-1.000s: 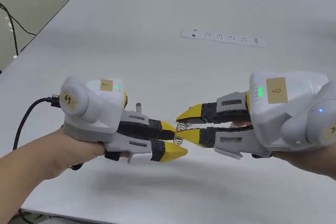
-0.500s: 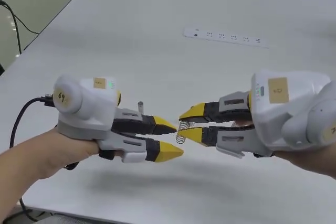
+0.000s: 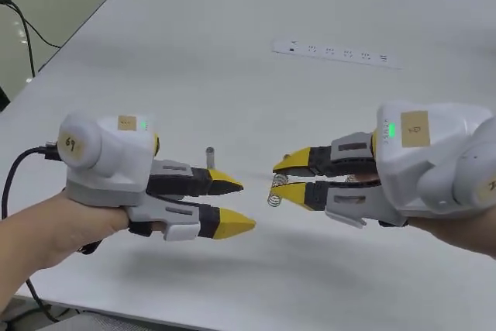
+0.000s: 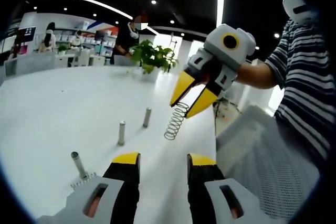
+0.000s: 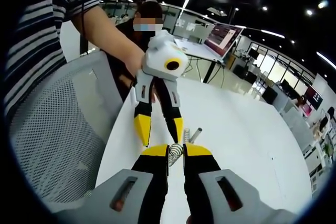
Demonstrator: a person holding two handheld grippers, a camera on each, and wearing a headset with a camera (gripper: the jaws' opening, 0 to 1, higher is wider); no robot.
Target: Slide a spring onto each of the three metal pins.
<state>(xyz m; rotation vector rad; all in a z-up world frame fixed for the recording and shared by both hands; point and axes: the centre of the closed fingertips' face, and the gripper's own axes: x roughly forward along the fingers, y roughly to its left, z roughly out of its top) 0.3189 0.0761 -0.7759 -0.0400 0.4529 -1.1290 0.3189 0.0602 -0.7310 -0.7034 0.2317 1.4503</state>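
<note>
My right gripper is shut on a small metal spring, which hangs from its yellow tips above the white table. In the right gripper view the spring sits pinched between the jaws. My left gripper faces it, open and holding nothing, a short gap to the left. One upright metal pin stands behind the left jaws. The left gripper view shows three pins in a row, with a spring at the base of the nearest, and the held spring beyond them.
A white power strip lies farther back on the table. The table's near edge runs just below both grippers. A grey mesh chair and the person's striped sleeve sit close behind the grippers.
My left gripper has drawn back to the left, away from the spring and the right gripper's tips. The right gripper keeps hold of the spring and has barely moved.
</note>
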